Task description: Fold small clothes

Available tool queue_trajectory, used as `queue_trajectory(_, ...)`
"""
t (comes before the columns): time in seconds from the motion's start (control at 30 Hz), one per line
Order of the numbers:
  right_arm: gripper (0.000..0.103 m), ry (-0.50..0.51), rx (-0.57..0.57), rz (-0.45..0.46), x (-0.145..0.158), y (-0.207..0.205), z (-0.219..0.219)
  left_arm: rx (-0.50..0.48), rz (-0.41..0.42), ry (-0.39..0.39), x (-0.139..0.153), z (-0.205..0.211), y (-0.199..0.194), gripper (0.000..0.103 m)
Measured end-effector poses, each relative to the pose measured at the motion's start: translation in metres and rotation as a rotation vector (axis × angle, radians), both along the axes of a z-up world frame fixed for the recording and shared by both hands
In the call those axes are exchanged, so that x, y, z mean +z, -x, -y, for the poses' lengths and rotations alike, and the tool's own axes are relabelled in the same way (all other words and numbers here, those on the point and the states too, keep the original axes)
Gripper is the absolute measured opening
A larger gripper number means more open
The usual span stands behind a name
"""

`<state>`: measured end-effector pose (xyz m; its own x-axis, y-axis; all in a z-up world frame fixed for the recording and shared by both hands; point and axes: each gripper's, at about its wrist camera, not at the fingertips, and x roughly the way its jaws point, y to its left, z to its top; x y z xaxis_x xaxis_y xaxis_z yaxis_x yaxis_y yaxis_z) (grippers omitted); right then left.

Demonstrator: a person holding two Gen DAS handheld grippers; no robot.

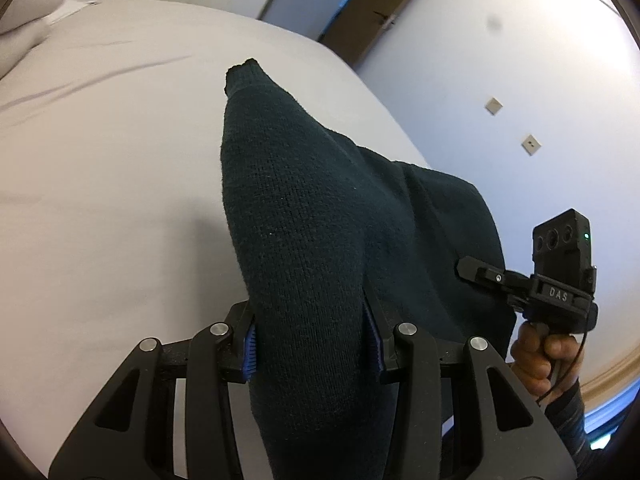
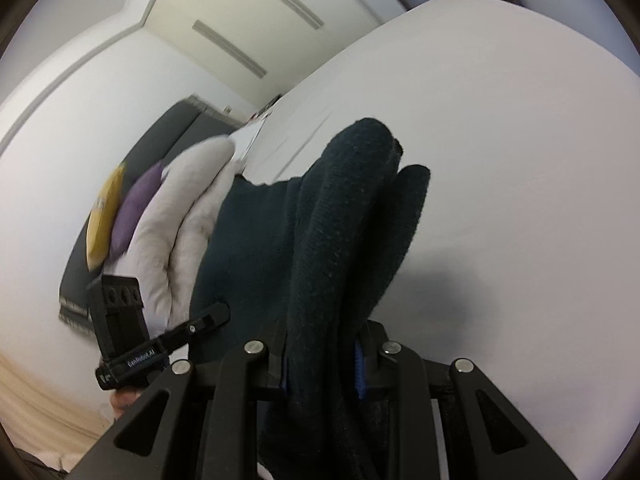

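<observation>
My left gripper (image 1: 312, 344) is pinching the dark green knit garment (image 1: 304, 208) | my right gripper (image 2: 320, 372) is clamping its other bunched end | cloth is hanging above the white bed (image 1: 100, 160), near its edge | pillows (image 2: 176, 216) are lying by the far end.

One dark green knit garment (image 1: 304, 208) is in view. Two tools appear: the left tool (image 1: 312, 344) and the right tool (image 2: 320, 368). There is one white bed (image 1: 100, 160), two white pillows (image 2: 188, 208), one purple cushion (image 2: 138, 204) and one yellow cushion (image 2: 103, 216).
</observation>
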<state>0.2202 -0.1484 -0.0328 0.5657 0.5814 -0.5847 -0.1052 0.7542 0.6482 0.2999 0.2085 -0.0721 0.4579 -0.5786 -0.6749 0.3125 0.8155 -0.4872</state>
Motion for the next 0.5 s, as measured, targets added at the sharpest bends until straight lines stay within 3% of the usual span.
queue_trajectory(0.23,0.025,-0.026,0.024,-0.054,-0.035,0.018,-0.042,0.044,-0.039,-0.005,-0.005,-0.025,0.025,0.040)
queue_trajectory(0.43,0.025,-0.024,0.002,-0.096,-0.063,0.011,-0.057,0.053,-0.043,-0.001,-0.020,-0.013,0.007,0.040)
queue_trajectory(0.5,0.025,-0.027,0.003,-0.111,-0.075,0.003,-0.062,0.054,-0.083,0.003,-0.033,-0.013,0.006,0.041)
